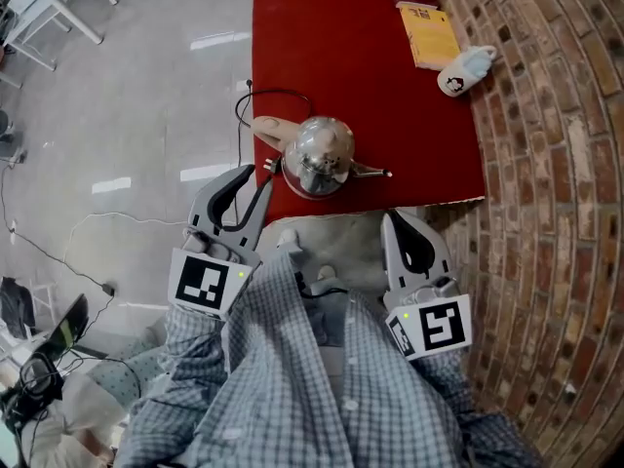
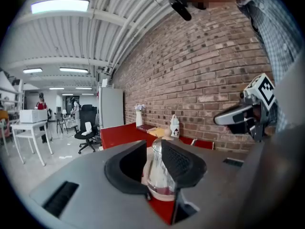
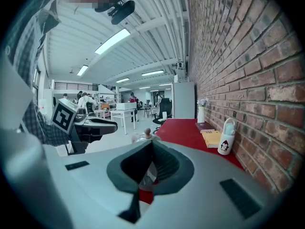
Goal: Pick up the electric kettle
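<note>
- Where the checked shirt (image 1: 292,378) fills the bottom of the head view, the person's two arms reach forward, each with a marker cube at the back of its gripper.
- Left gripper (image 1: 255,174): jaws stand partly apart and hold nothing. In the left gripper view the glass body of the electric kettle (image 2: 158,173) shows through the gap between the pads, which do not press on it. In the head view the tips lie just beside the kettle's left flank.
- Right gripper (image 1: 393,219): jaws closed together, nothing between them. It sits short of the table's near edge, on the kettle's right. In the right gripper view only the kettle's lid knob (image 3: 146,135) rises above the closed jaws.
- Electric kettle (image 1: 317,154): upright on the near end of the red table top (image 1: 341,57), close to its front edge, with the pale handle to the left and the thin spout to the right.
- Black cord (image 1: 244,115): loops beside the handle, over the table's left edge.
- Yellow book (image 1: 429,35) and white bottle (image 1: 466,69): farther along the table, well apart from the kettle, against the brick wall (image 1: 556,164).
- Background, left gripper view: office chair (image 2: 88,128) and tall white cabinet (image 2: 110,108) beyond the table's far end.
</note>
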Demonstrator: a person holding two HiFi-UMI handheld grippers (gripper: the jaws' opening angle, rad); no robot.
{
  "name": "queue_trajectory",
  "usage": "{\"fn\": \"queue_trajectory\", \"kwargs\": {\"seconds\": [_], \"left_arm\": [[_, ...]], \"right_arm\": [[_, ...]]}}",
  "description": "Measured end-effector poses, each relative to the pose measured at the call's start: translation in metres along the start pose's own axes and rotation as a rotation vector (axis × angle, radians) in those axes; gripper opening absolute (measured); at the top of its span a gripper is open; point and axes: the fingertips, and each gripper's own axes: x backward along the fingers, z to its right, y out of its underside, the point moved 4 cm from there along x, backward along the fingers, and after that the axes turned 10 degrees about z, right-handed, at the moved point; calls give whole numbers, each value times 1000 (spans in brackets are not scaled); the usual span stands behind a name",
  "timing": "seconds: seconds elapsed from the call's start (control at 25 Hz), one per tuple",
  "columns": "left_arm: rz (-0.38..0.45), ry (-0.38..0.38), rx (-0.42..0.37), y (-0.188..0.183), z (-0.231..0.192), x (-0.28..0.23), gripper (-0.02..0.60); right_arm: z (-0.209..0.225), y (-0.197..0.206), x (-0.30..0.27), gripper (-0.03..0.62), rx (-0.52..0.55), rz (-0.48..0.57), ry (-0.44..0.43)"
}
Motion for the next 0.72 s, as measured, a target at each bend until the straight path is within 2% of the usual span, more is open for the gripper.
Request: {"fn": "queue_trajectory", "kwargs": {"seconds": [0.16,0.36,0.72], "left_arm": [[-43,56,-66,11,-14,-15,120],[-114,111,-186,31,-31,-33,163],[-214,165,-229,76,-65,-60,193]], "right_arm": [[-1,1,-12,6,-1,-20,38],[-2,7,-23,6,-13,-41,83],[-8,21,-41,6,-22,-99,147]]}}
